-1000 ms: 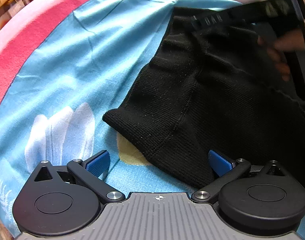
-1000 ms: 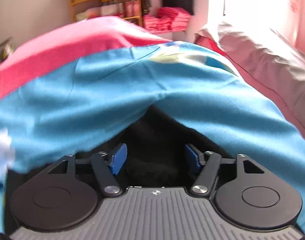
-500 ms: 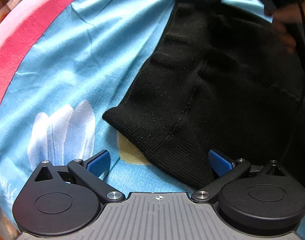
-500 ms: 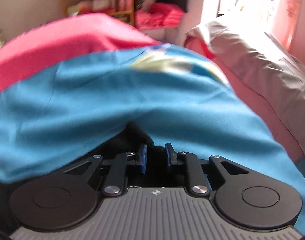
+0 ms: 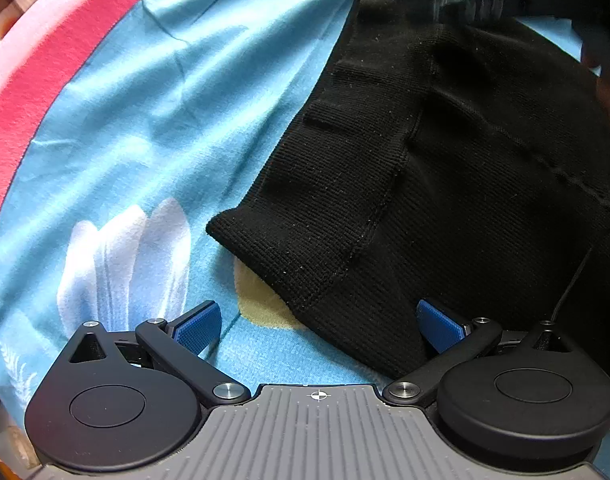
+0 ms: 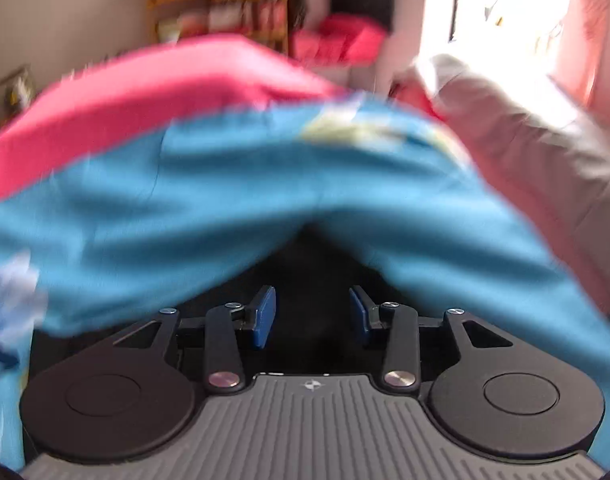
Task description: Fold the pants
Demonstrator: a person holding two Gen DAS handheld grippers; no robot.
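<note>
Both claws apart: L claw astride pants edge.

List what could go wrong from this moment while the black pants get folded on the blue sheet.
1. The left tool is wide open around the black pants' near edge, with the blue sheet right beneath; closing low might pinch sheet along with pants.
2. The right tool is open with only dark fabric between its pads, and its view is blurred, so it may close on a poor spot.
3. The pants lie bunched, so a fold now could set creases.
</note>
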